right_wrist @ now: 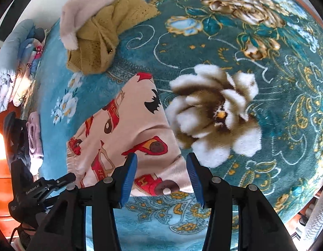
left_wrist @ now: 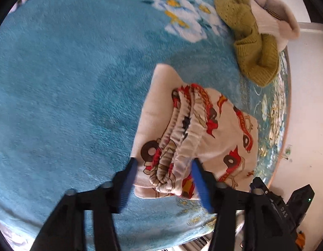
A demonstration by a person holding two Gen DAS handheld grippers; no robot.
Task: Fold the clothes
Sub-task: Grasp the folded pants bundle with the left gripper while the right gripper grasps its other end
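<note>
Fold clothes, progress note.

The printed pants [left_wrist: 194,129], cream with red cars, lie on the teal flowered blanket [left_wrist: 67,83] in front of me. They look partly folded: the elastic waistband [left_wrist: 182,129] is stacked in several gathered layers on top, and the cloth sits as a compact, roughly square packet rather than spread out. The edges are not square yet; one corner juts out toward the far side.

My left gripper [left_wrist: 164,173] hangs over the near end of the waistband with its jaws apart. The bunched elastic lies between the blue pads [left_wrist: 198,179], but I cannot see them pressing on it. My right gripper [right_wrist: 161,171] is over the other edge of the same pants, jaws likewise apart, with cloth showing in the gap between them and nothing clamped.

Judgement: this piece is mid-fold, or close to its last fold. It needs one more tuck or a smoothing before it counts as done.

Still to do: an olive knitted garment [left_wrist: 253,48] lies crumpled further along the blanket, tangled with a pale pink piece [left_wrist: 274,18]. Neither is folded.

Off to the side, in the right wrist view, a pile of light clothes [right_wrist: 17,67] rests beyond the blanket's edge. I cannot tell whether that is finished work.
</note>
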